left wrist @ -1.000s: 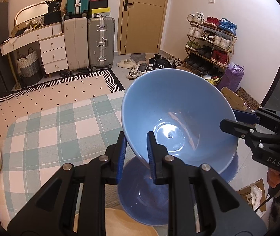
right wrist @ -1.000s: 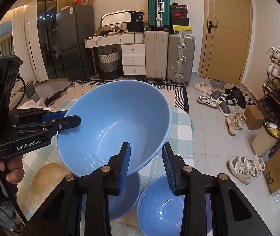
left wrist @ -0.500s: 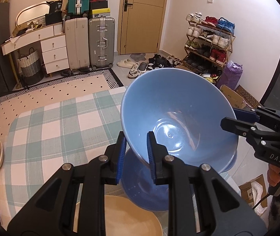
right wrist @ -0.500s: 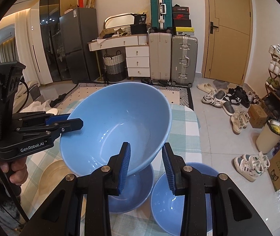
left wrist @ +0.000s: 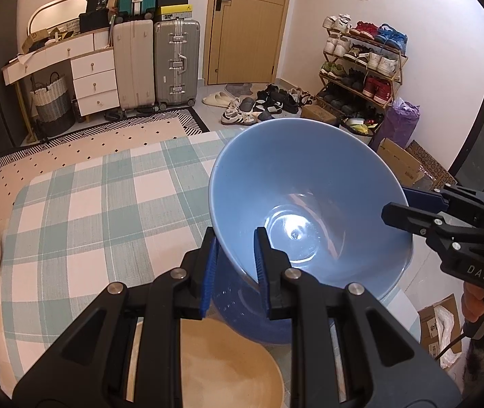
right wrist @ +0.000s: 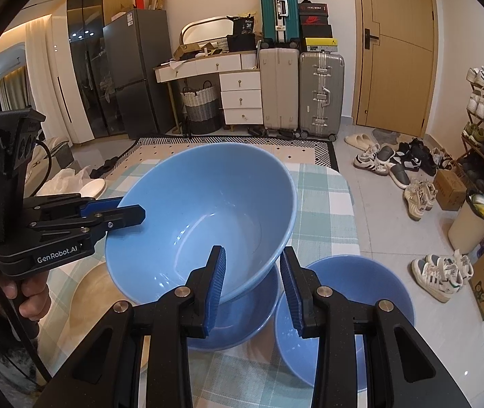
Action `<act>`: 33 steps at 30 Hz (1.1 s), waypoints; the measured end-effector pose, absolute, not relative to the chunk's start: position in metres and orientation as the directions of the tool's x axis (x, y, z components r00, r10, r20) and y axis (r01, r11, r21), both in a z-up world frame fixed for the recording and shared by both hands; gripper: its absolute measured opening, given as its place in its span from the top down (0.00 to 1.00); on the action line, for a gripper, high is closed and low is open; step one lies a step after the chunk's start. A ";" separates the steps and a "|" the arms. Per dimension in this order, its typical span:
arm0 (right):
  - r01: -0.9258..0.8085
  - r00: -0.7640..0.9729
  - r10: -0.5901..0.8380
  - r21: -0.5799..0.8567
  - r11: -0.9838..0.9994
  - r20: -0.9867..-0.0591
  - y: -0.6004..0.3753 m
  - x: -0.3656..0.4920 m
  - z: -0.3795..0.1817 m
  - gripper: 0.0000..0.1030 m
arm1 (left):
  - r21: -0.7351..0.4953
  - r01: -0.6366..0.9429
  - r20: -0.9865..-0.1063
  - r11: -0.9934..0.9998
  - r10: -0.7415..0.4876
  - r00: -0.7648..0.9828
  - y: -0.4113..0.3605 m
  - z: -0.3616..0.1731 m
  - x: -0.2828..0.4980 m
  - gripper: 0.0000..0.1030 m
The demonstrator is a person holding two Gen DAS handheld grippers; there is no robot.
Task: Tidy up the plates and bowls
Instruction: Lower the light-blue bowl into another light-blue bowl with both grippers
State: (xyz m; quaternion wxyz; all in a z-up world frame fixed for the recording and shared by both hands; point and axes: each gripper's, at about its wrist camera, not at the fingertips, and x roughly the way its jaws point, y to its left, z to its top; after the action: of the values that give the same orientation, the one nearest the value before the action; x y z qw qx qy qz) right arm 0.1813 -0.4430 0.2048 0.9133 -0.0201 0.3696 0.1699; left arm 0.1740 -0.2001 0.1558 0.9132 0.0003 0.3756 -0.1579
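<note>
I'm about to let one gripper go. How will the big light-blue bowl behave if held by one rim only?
The light-blue bowl looks glazed and glossy, so its rim could slip between the pads. It is wide and deep, pinched at opposite rims by the left gripper and right gripper, so one grip would probably let it tilt. Likely ceramic: rigid, chip-prone.

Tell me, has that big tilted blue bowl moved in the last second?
Yes. The held bowl has risen: more of the table bowl beneath shows.
</note>
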 end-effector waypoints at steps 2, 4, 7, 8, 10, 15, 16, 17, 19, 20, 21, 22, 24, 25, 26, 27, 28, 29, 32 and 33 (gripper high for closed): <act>-0.325 0.664 0.299 0.096 0.941 -0.685 -0.443 0.182 0.200 0.67 | -0.125 0.286 -0.689 0.950 -0.290 0.664 -0.201 0.152 0.177 0.83; -0.322 0.659 0.300 0.102 0.941 -0.690 -0.443 0.182 0.195 0.67 | -0.119 0.285 -0.693 0.951 -0.286 0.662 -0.203 0.147 0.184 0.83; -0.321 0.649 0.301 0.106 0.941 -0.699 -0.440 0.181 0.186 0.67 | -0.107 0.284 -0.697 0.953 -0.276 0.662 -0.205 0.141 0.192 0.83; -0.321 0.647 0.301 0.108 0.941 -0.701 -0.440 0.180 0.183 0.67 | -0.106 0.284 -0.698 0.953 -0.274 0.661 -0.205 0.137 0.193 0.83; -0.320 0.644 0.301 0.110 0.941 -0.703 -0.439 0.178 0.180 0.67 | -0.102 0.284 -0.704 0.953 -0.271 0.657 -0.206 0.130 0.197 0.83; -0.317 0.631 0.295 0.108 0.942 -0.717 -0.436 0.178 0.167 0.67 | -0.092 0.279 -0.718 0.956 -0.258 0.646 -0.205 0.111 0.203 0.83; -0.316 0.629 0.292 0.106 0.943 -0.721 -0.434 0.178 0.165 0.67 | -0.088 0.277 -0.721 0.957 -0.253 0.645 -0.205 0.106 0.205 0.83; -0.316 0.626 0.291 0.106 0.943 -0.724 -0.433 0.178 0.162 0.67 | -0.079 0.274 -0.724 0.958 -0.244 0.645 -0.206 0.102 0.206 0.83; -0.316 0.619 0.292 0.109 0.942 -0.729 -0.432 0.178 0.157 0.67 | -0.065 0.273 -0.729 0.960 -0.232 0.644 -0.206 0.093 0.206 0.83; -0.314 0.616 0.292 0.112 0.943 -0.731 -0.432 0.179 0.154 0.67 | -0.061 0.272 -0.731 0.960 -0.229 0.643 -0.207 0.091 0.206 0.82; -0.313 0.613 0.292 0.113 0.943 -0.734 -0.432 0.180 0.151 0.67 | -0.059 0.272 -0.733 0.960 -0.226 0.642 -0.208 0.087 0.206 0.82; -0.311 0.611 0.291 0.115 0.944 -0.736 -0.432 0.181 0.149 0.67 | -0.058 0.272 -0.735 0.961 -0.225 0.640 -0.208 0.084 0.207 0.82; -0.308 0.607 0.289 0.116 0.944 -0.740 -0.433 0.181 0.144 0.67 | -0.052 0.272 -0.738 0.961 -0.220 0.638 -0.210 0.079 0.209 0.82; -0.308 0.604 0.290 0.119 0.944 -0.742 -0.432 0.182 0.142 0.67 | -0.050 0.270 -0.739 0.961 -0.218 0.638 -0.209 0.076 0.210 0.82; -0.307 0.602 0.291 0.120 0.944 -0.743 -0.432 0.182 0.140 0.67 | -0.047 0.269 -0.740 0.962 -0.215 0.638 -0.209 0.074 0.211 0.82; -0.306 0.600 0.290 0.121 0.944 -0.746 -0.431 0.182 0.138 0.67 | -0.045 0.268 -0.741 0.962 -0.212 0.637 -0.208 0.070 0.211 0.82; -0.306 0.599 0.287 0.118 0.945 -0.747 -0.431 0.183 0.137 0.67 | -0.043 0.267 -0.743 0.963 -0.210 0.636 -0.208 0.067 0.213 0.82; -0.306 0.598 0.284 0.114 0.945 -0.750 -0.430 0.184 0.135 0.67 | -0.038 0.267 -0.744 0.963 -0.205 0.636 -0.208 0.064 0.214 0.82; -0.308 0.591 0.282 0.112 0.945 -0.756 -0.427 0.185 0.131 0.67 | -0.014 0.259 -0.747 0.966 -0.182 0.639 -0.208 0.055 0.218 0.82; -0.309 0.588 0.281 0.111 0.945 -0.759 -0.426 0.186 0.129 0.67 | -0.007 0.259 -0.749 0.966 -0.177 0.638 -0.208 0.053 0.217 0.82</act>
State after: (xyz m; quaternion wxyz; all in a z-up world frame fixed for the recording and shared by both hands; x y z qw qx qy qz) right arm 0.1862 -0.4264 0.1290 0.8908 -0.0164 0.4228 0.1657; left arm 0.2174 -0.2076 0.0527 0.9036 0.0502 0.4080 -0.1204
